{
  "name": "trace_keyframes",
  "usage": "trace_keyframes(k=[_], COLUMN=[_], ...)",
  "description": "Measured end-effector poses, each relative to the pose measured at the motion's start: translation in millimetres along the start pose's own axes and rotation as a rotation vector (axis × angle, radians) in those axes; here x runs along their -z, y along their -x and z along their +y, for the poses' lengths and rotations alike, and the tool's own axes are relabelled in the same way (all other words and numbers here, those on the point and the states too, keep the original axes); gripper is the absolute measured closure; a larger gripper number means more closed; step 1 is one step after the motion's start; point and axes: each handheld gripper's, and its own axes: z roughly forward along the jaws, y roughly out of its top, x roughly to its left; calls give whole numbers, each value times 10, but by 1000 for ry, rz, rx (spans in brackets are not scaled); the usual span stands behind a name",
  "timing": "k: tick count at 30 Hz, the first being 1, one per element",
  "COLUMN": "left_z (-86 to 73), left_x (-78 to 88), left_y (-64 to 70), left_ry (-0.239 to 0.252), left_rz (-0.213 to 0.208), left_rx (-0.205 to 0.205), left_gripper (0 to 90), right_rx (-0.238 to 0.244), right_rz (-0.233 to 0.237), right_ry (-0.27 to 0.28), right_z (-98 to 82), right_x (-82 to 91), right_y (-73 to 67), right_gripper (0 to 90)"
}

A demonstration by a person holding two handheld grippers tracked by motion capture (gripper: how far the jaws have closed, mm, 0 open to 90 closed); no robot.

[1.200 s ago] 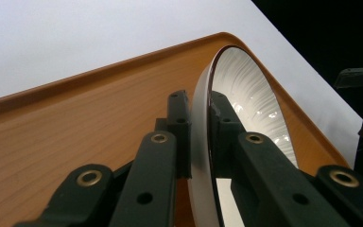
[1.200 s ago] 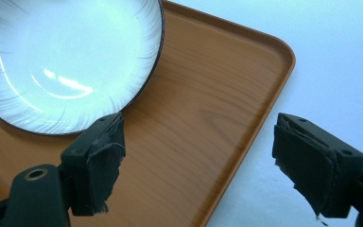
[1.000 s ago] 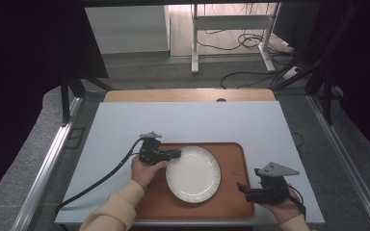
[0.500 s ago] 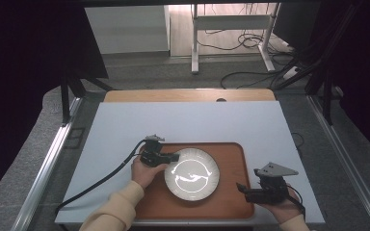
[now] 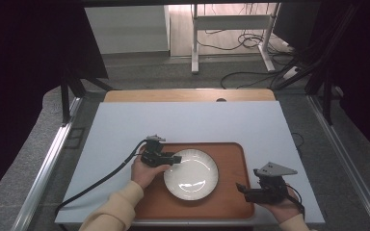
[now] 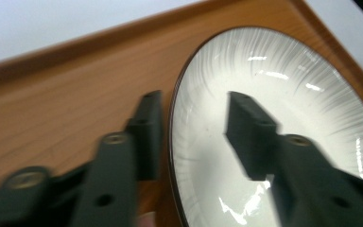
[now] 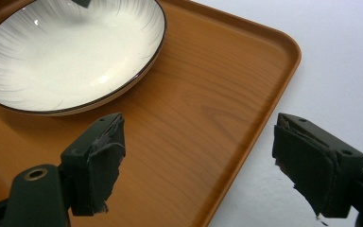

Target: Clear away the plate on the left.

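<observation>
A white ribbed plate [image 5: 191,174] with a dark rim lies on a brown wooden tray [image 5: 231,159]. My left gripper [image 5: 177,158] is at the plate's left rim. In the left gripper view its jaws stand open astride that rim, one outside over the tray [image 6: 52,94] and one over the plate [image 6: 288,85]. My right gripper [image 5: 241,187] sits at the tray's near right corner. In the right gripper view it is open [image 7: 198,137], one jaw above the tray [image 7: 194,94] and one above the white table, with the plate [image 7: 71,52] farther off.
The tray rests on a white tabletop [image 5: 188,120], which has a wooden strip [image 5: 188,95] along its far edge. A black cable [image 5: 101,178] trails from the left gripper toward the near left. Metal rails run along both sides of the table.
The left gripper has crept slightly toward the near side at the plate's rim, and the glare on the plate has shifted. The right gripper has stayed in place.
</observation>
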Motion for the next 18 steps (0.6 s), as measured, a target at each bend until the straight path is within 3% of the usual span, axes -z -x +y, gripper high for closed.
trace_keyframes(k=[3, 6, 12, 18], left_z=[19, 27, 39, 47], left_x=[52, 87, 183, 356], left_y=[8, 29, 44, 135], left_ry=[20, 35, 39, 70], left_rz=[33, 45, 97, 117], left_rx=[-11, -25, -84, -132], left_gripper=[374, 319, 289, 283], right_rx=[-6, -7, 0, 3], right_rz=[3, 8, 21, 25], right_ry=[0, 1, -2, 4], right_z=[0, 6, 26, 44], right_x=[-9, -26, -58, -70], right_y=[6, 15, 11, -4], right_gripper=[183, 183, 183, 183])
